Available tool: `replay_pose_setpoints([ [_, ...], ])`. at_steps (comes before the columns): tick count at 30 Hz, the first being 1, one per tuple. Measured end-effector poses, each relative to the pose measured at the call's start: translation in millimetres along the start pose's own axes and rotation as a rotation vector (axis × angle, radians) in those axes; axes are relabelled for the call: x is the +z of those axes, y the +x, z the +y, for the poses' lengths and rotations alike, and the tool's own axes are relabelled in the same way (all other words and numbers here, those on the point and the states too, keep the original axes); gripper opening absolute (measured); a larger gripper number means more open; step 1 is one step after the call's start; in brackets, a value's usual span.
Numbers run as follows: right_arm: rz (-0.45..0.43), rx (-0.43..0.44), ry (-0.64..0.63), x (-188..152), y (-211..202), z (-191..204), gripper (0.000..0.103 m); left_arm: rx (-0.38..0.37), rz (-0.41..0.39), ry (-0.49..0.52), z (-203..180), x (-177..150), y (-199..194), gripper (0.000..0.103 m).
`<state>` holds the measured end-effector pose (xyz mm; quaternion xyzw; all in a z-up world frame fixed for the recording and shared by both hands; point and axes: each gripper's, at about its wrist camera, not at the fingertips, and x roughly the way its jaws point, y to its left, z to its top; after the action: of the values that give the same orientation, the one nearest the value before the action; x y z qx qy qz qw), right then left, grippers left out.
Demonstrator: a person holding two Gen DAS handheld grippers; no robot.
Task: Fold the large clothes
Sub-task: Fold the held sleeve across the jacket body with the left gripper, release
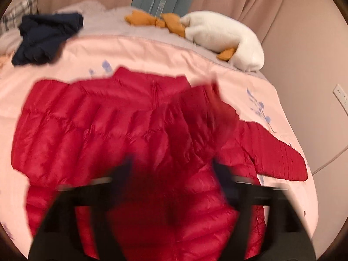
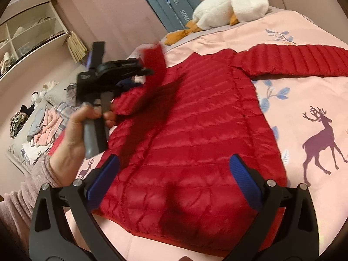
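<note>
A red quilted puffer jacket (image 2: 195, 130) lies spread on the pink bedspread (image 2: 304, 100). One sleeve (image 2: 293, 59) stretches out flat to the right. The other sleeve (image 2: 155, 65) hangs in the air at the left gripper (image 2: 150, 71), which a hand holds above the jacket's left side; its fingers are blurred. In the left wrist view the left gripper (image 1: 171, 169) is blurred, its fingers apart over the jacket (image 1: 97, 119), with the lifted sleeve (image 1: 208, 113) ahead. My right gripper (image 2: 174, 174) is open and empty above the jacket's lower hem.
A white plush goose (image 2: 228, 6) with orange feet lies at the bed's head, by a blue-grey headboard (image 2: 171, 2). A dark navy garment (image 1: 45, 37) lies on the far left of the bed. A pile of clothes (image 2: 43, 128) and shelves (image 2: 28, 37) are at left.
</note>
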<state>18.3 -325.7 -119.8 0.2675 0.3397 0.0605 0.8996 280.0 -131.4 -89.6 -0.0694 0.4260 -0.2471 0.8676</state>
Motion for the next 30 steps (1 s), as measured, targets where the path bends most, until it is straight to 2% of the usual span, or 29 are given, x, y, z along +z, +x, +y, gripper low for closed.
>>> replay_pose_setpoints([
  [4,0.011,0.005,0.023,7,5,-7,0.101,-0.121,0.003,-0.027,11,-8,-16,0.084],
  [6,0.011,0.011,0.021,16,9,-8,0.101,-0.155,-0.027,-0.029,18,-16,-35,0.089],
  [9,0.008,0.009,0.014,35,20,-8,0.101,-0.162,-0.082,-0.061,49,-26,-69,0.091],
  [12,0.03,0.001,0.017,57,40,-11,0.101,-0.159,-0.101,-0.16,104,-40,-96,0.091],
  [15,0.085,-0.008,0.028,86,75,-16,0.101,-0.171,-0.102,-0.279,153,-45,-100,0.091],
  [17,0.113,-0.028,0.016,103,96,-17,0.101,-0.226,-0.096,-0.394,188,-50,-98,0.091],
  [19,0.12,-0.064,0.001,120,117,-18,0.101,-0.279,-0.081,-0.463,207,-51,-90,0.091],
  [24,0.131,-0.13,-0.013,155,168,-20,0.101,-0.351,-0.033,-0.532,219,-46,-56,0.091],
  [26,0.126,-0.153,-0.008,164,189,-23,0.097,-0.359,-0.016,-0.533,214,-42,-40,0.091],
  [29,0.139,-0.201,-0.003,170,213,-28,0.081,-0.371,-0.051,-0.57,215,-34,-21,0.091],
  [30,0.156,-0.218,0.002,171,223,-31,0.069,-0.372,-0.059,-0.583,218,-33,-18,0.091],
])
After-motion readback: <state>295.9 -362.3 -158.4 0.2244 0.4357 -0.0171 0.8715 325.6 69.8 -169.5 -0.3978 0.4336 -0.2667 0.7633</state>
